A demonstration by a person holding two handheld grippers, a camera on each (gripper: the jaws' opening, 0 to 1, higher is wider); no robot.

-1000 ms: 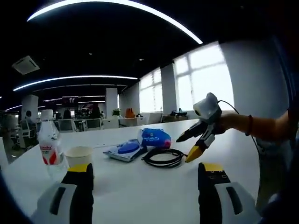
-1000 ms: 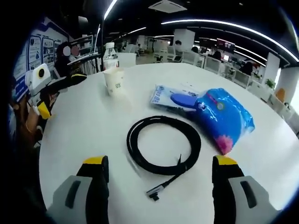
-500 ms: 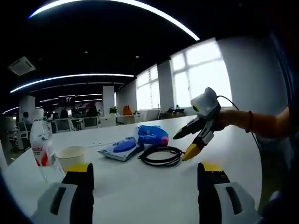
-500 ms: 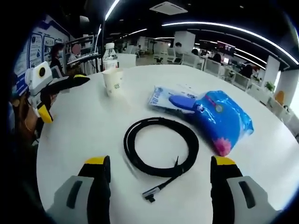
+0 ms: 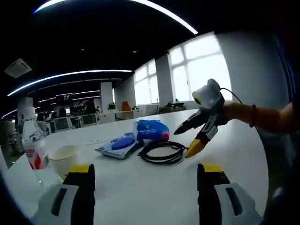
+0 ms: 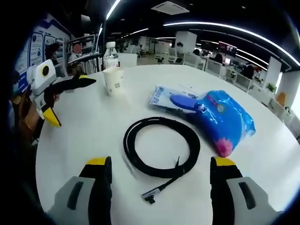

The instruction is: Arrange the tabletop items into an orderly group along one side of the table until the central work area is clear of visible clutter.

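On the round white table (image 6: 93, 131) lie a coiled black cable (image 6: 161, 146) (image 5: 162, 152), a blue puffy packet (image 6: 226, 119) (image 5: 151, 130) and a flat white-and-blue packet (image 6: 173, 99) (image 5: 117, 145). A paper cup (image 6: 114, 80) (image 5: 63, 160) stands beside a clear water bottle (image 6: 110, 54) (image 5: 32, 143). My right gripper (image 6: 157, 176) hovers open just short of the cable, nothing between its jaws; it appears as (image 5: 191, 139) in the left gripper view. My left gripper (image 5: 146, 180) is open over the table edge, and shows as (image 6: 68, 101) in the right gripper view, near the cup.
A person's hand and forearm (image 5: 255, 117) hold the right gripper. Office desks, chairs and people (image 6: 211, 61) stand behind the table, with bright windows (image 5: 201, 75) on one side. Bare tabletop lies between the cup and the cable.
The left gripper has moved in closer over the table towards the cup. The cable, packets, cup and bottle stay where they were; the right gripper holds nearly still.
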